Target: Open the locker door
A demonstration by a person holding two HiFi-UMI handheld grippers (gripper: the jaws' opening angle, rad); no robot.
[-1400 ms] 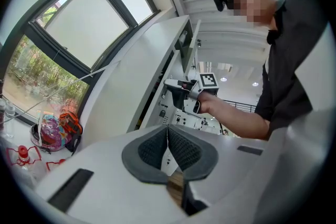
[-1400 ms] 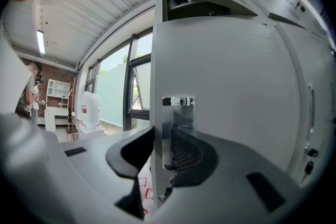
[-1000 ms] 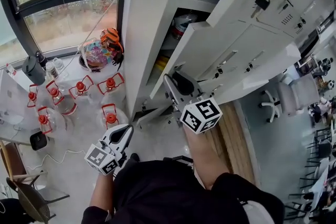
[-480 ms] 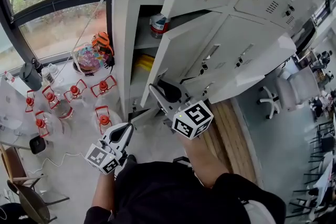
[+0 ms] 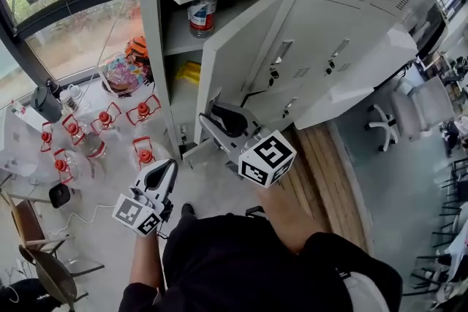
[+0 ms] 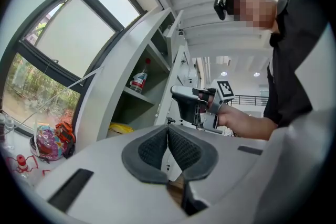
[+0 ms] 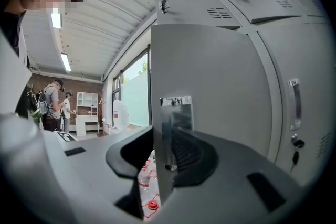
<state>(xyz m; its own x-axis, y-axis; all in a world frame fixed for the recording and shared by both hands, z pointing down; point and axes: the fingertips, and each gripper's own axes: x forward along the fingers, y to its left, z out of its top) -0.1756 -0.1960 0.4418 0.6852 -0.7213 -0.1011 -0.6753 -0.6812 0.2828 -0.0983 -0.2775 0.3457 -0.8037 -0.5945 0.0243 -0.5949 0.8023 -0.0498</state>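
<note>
Right gripper (image 7: 167, 157) is closed on the free vertical edge of the grey sheet-metal locker door (image 7: 210, 86), with its dark ribbed pads against both faces beside the bright latch plate (image 7: 176, 113). That smooth, flat door stands swung out from the cabinet's left column. Inside, a white bottle with a red label (image 5: 199, 14), its print too small to read, sits on the shelf (image 5: 175, 40). A yellow packet (image 5: 189, 71) lies lower. Left gripper (image 6: 168, 147), pads pressed together and empty, hangs over open floor (image 5: 212, 186) left of the door's edge, near clear jugs with red caps (image 5: 144, 154).
</note>
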